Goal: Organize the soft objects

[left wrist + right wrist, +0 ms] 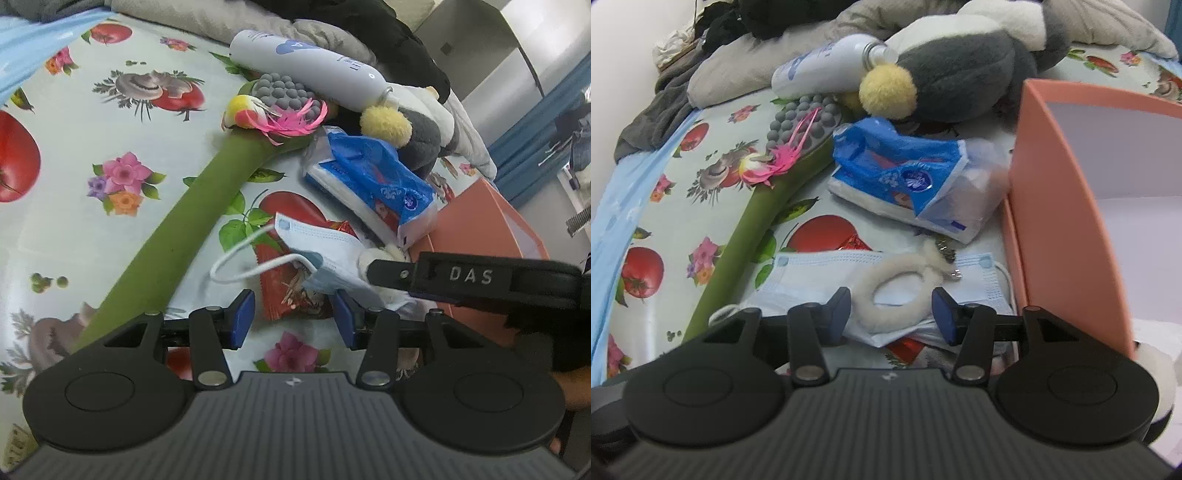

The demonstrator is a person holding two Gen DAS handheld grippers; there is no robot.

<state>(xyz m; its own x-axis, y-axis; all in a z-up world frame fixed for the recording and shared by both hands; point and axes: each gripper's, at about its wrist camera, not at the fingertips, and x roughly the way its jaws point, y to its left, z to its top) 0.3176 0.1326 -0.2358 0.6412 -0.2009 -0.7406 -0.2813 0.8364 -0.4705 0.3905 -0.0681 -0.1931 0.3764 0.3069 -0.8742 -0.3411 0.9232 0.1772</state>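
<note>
Right gripper (892,312): blue pads apart, straddling a white fluffy ring (897,291) without pressing on it. The ring lies flat on a pale blue face mask (809,273), just beside the orange box (1067,206), whose open white interior faces the camera.

Left gripper (293,319): pads likewise apart, nothing between them; below the gap sits a red snack wrapper (284,291) under the mask's edge, with an ear loop (240,264) curling out to the left.

Further out: a blue tissue pack (905,184), a long green massage stick (177,229) with a pink feather toy (291,120) across its head, a grey-and-white plush (964,74) and a white bottle (310,66), all on the flowered cloth (74,155).

Step in hand, as judged: taking the ring for the box. To do it well, lower the pads onto one arc of the ring only, above the mask, so that the mask is not pinched along; close gently, since the fur compresses; lift clear of the box wall before carrying across.
</note>
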